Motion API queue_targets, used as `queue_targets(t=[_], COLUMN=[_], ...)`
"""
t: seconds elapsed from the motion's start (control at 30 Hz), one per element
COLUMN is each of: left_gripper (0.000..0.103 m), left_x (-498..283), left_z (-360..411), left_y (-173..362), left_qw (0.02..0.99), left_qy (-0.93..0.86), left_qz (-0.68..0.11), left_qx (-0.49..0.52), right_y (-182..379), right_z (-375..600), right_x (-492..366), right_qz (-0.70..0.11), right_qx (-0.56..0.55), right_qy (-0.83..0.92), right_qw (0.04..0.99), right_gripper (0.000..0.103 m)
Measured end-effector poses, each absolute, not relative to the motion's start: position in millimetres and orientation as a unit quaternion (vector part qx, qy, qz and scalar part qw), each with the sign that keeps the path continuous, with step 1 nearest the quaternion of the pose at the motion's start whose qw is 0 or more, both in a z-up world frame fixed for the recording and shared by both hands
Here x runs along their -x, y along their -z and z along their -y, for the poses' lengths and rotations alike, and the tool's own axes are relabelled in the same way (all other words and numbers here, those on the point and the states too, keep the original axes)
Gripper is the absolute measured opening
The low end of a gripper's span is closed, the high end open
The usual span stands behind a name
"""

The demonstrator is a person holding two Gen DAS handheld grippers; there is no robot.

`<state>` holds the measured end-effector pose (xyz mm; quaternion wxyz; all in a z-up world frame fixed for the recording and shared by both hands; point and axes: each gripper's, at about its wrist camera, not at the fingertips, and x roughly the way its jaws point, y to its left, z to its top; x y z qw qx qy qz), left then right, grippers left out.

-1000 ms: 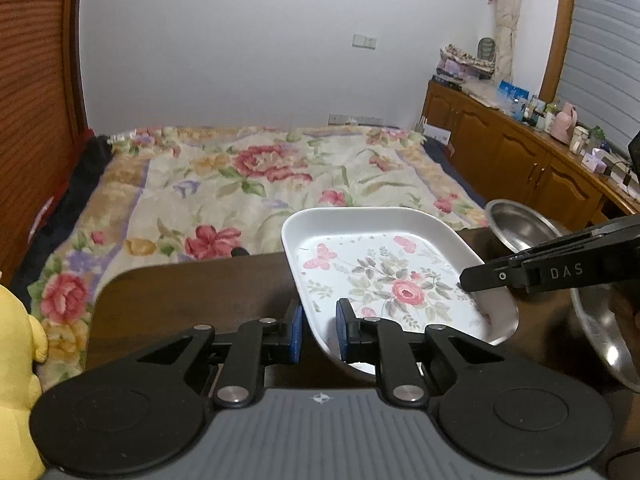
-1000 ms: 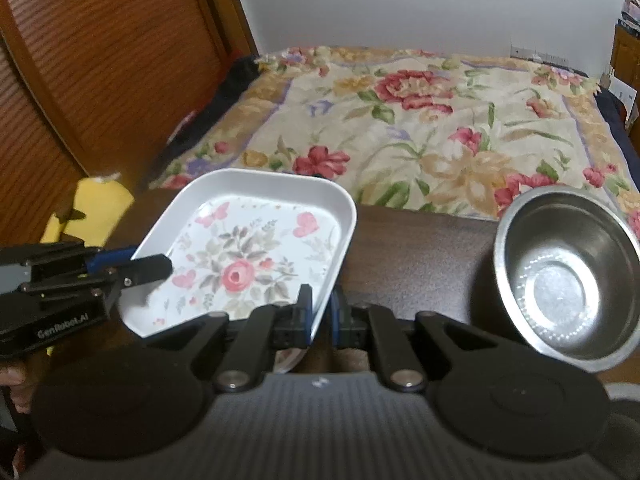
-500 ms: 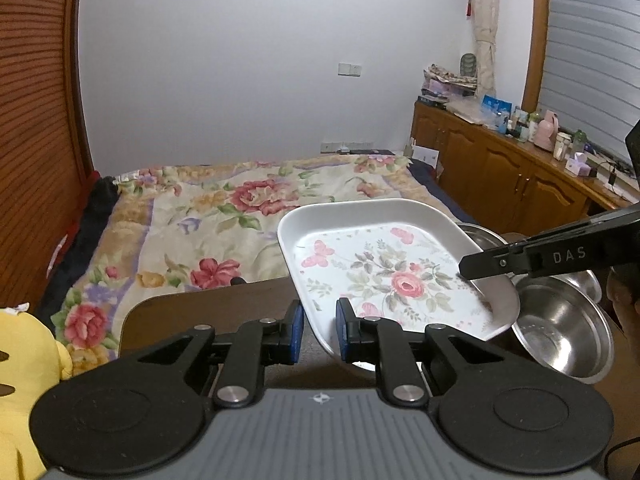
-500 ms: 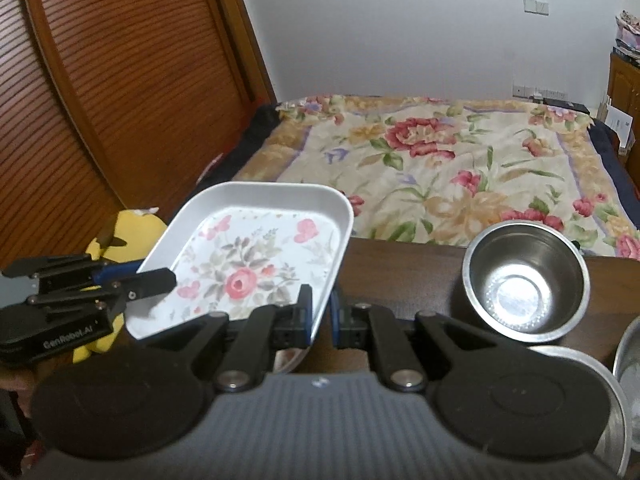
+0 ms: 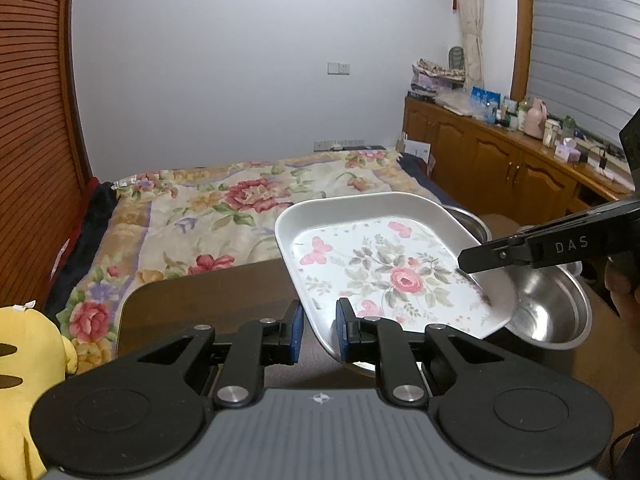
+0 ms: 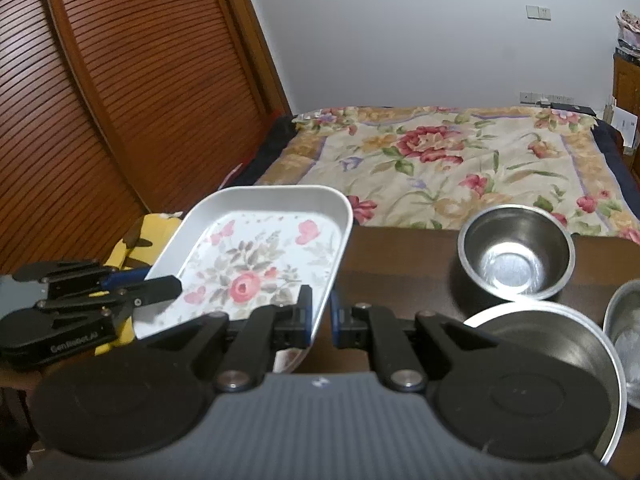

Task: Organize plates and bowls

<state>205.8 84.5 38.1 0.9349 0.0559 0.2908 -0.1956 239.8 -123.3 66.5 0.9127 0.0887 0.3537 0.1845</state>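
Tray: your floral tray (image 5: 384,272) hangs tilted in the air above the near part of the table, one gripper on each of two opposite edges.
Left gripper: your left gripper (image 5: 318,330) has its blue pads on either side of the tray's near rim, closed on it; in the right view it (image 6: 160,286) comes in from the left edge.
Right gripper: your right gripper (image 6: 320,316) pinches the tray's rim between its blue pads; in the left view its black finger (image 5: 492,254) lies over the tray's right edge.
Bowls: a small steel bowl (image 6: 516,254) stands on the table to the right of the tray; a wide steel plate (image 6: 560,344) sits nearer you, partly behind the gripper body; the rim of another steel bowl (image 6: 626,320) shows at the far right.
Surface: dark brown wooden table (image 5: 208,300), rounded corner, standing against the foot of the bed.
Room: bed with a flowered quilt (image 5: 240,208) beyond the table; slatted wooden door (image 6: 120,100) on the left; a yellow plush toy (image 5: 28,364) by the table's left corner; a wooden cabinet (image 5: 500,164) crowded with bottles and boxes along the right wall; plain white wall (image 5: 240,60) with a switch.
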Motion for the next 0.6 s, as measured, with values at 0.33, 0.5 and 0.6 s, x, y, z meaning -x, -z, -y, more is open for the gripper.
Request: queue_targets(t=[0.33,0.5,0.6], left_gripper=[0.019,0.019,0.019], left_x=[-189.4,-181.0,-173.8], left_z=[-79.0,-80.5,-82.4], left_y=[-24.0,-17.1,-13.8], left_qw=[0.932,0.93,0.929], left_qy=[0.2,0.202,0.201], left_qz=[-0.297,-0.303,-0.305], left_qx=[-0.059,-0.057,-0.059], right_y=[-54.5,-47.3,-43.7], right_z=[126.9,127.7,127.7], right_x=[-218.3,-209.0,-202.7], right_qz=[-0.35,-0.351,-0.352], right_qx=[-0.093,-0.091,-0.093], right_qy=[-0.186,-0.192,-0.197], right_qw=[0.913,0.912,0.91], right_gripper=[0.011,0.011,0.011])
